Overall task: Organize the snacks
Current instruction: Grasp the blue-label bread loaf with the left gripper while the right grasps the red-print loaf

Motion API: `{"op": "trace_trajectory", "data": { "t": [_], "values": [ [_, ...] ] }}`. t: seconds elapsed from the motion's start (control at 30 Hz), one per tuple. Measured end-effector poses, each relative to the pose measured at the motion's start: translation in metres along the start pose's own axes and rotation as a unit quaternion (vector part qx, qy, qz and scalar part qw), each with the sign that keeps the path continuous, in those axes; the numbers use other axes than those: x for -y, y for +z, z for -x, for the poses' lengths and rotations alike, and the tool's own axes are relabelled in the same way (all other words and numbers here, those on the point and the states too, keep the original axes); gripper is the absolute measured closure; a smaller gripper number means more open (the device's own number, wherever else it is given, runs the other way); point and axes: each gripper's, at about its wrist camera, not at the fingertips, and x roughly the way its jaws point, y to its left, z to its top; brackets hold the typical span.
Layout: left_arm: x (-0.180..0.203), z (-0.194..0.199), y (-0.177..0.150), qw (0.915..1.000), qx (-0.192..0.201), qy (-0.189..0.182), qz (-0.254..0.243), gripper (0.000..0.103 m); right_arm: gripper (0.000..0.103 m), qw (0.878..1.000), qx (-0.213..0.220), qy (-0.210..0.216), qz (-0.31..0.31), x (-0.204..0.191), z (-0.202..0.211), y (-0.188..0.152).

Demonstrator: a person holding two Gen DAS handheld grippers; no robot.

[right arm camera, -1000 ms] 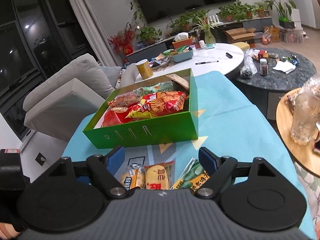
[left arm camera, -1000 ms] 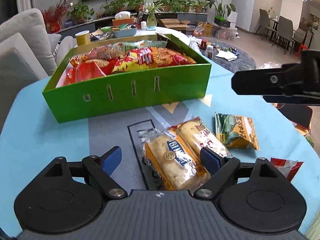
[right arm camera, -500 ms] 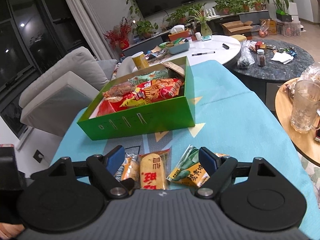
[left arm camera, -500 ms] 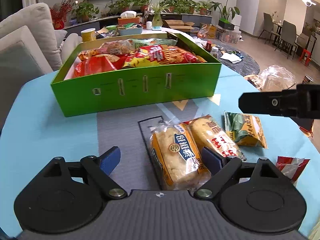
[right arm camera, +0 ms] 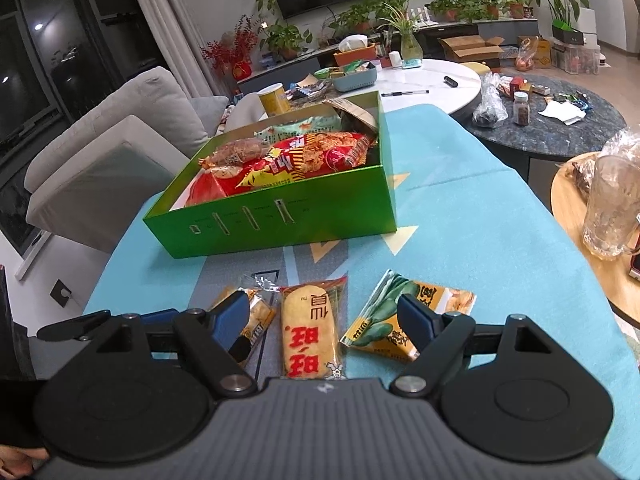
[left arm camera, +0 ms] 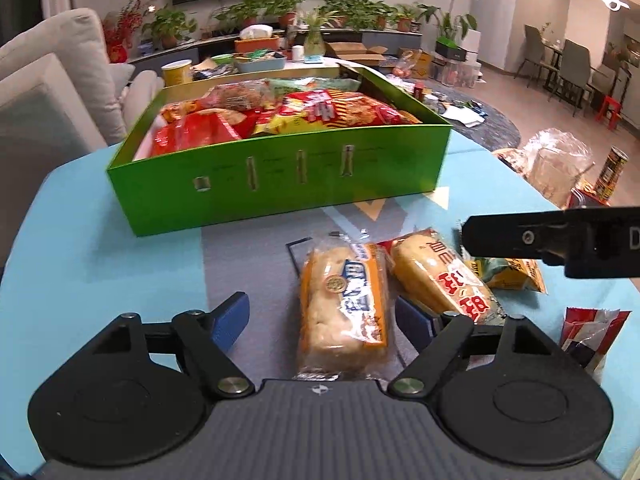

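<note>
Left claw (left arm camera: 322, 320) closing around the blue-labelled bread pack (left arm camera: 344, 304), pads not yet pressing; right claw (right arm camera: 320, 320) half-wide, empty. Recommend centring on the pack before lifting to green box (left arm camera: 280, 184).

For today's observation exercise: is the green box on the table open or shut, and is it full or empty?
Open and nearly full. The green box has no lid on top, and red and yellow snack bags pile up to about its rim.
</note>
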Motion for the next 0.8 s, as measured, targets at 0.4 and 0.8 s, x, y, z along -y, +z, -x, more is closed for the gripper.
{"op": "trace_trajectory", "data": {
  "t": [0.4,0.8],
  "values": [
    [-0.012,-0.004,-0.006,0.9996,-0.007,-0.016,0.022,0.063,0.041,1.000,-0.016,-0.009,0.014,-0.007,-0.008,-0.003],
    [-0.045,0.019,-0.009,0.9980,0.027,0.014,0.055,0.063,0.041,0.996,-0.047,-0.039,0.066,-0.029,-0.026,-0.011]
  ]
}}
